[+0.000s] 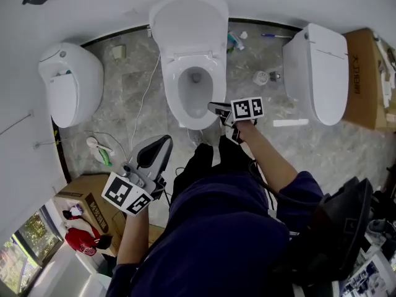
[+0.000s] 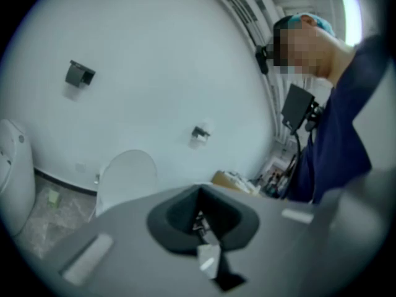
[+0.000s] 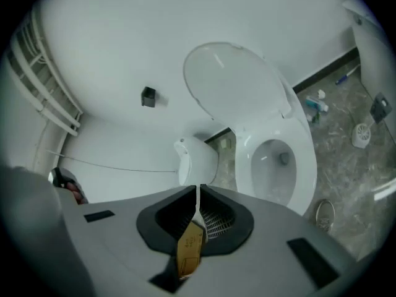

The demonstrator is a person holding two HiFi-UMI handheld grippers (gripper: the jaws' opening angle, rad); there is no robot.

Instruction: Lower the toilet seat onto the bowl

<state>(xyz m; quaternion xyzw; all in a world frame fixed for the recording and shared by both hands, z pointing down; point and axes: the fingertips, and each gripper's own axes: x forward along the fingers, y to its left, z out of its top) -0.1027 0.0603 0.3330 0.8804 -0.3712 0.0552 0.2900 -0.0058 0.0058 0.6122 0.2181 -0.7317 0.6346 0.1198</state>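
Apparently the toilet seat [image 1: 171,88] is already lying flat on the bowl [image 1: 195,85], while the lid [image 1: 189,20] is standing upright against the wall behind it. I am judging this from the broad white ring around the opening, which both the head view and the right gripper view are showing.

You are holding your right gripper [image 1: 213,108] just in front of the bowl's front edge, its jaws clenched together with nothing between them. Your left gripper [image 1: 164,141] is hanging back by your legs, well apart from the toilet, its jaws likewise pressed together and empty.

From here you are risking two things. Swinging the right gripper forward could be knocking the front edge or jolting the lid so that it is slamming down on the seat. The thin white cable [image 1: 145,98] is trailing across the floor beside the bowl, and a careless step could be snagging it.
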